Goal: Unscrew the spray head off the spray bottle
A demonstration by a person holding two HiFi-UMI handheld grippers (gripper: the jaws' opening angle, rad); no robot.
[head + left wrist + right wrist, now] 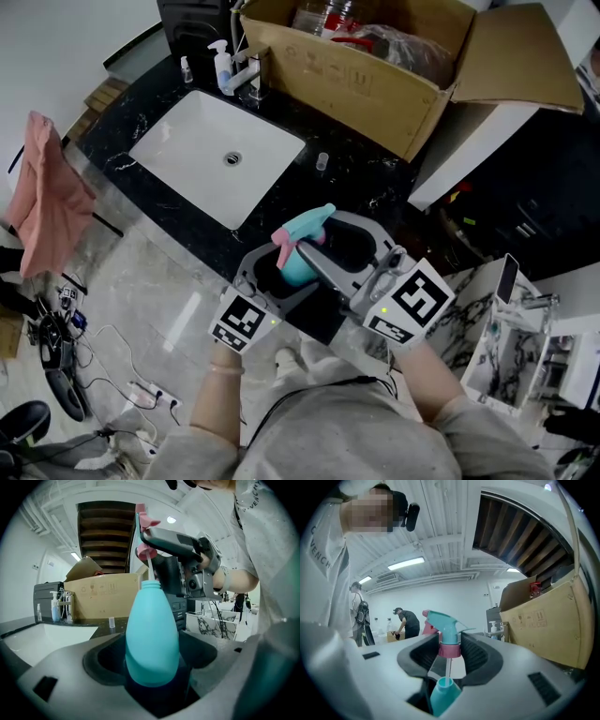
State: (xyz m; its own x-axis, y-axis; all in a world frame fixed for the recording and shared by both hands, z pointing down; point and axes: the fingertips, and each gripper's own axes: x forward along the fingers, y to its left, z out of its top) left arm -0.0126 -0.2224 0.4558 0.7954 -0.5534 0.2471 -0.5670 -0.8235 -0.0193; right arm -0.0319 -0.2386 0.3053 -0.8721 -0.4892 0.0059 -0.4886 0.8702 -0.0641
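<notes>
In the left gripper view, the left gripper (152, 667) has its jaws clamped on the rounded body of the teal plastic spray bottle (152, 630), upright at frame centre. In the right gripper view, the right gripper (451, 651) has its jaws moderately apart and pinching the pink collar of the teal-and-pink spray head (443, 625). The head is raised clear of the neck, and its thin white dip tube (448, 666) runs down into the opening. In the head view, both sit lower centre, below the black marble counter (375, 187) and white rectangular sink (192, 141).

We saw a teal spray bottle (152, 634), its teal spray head (443, 620) collared in pink, a white sink (187, 150), a black white-veined counter (370, 183), and a brown cardboard box (347, 75).
</notes>
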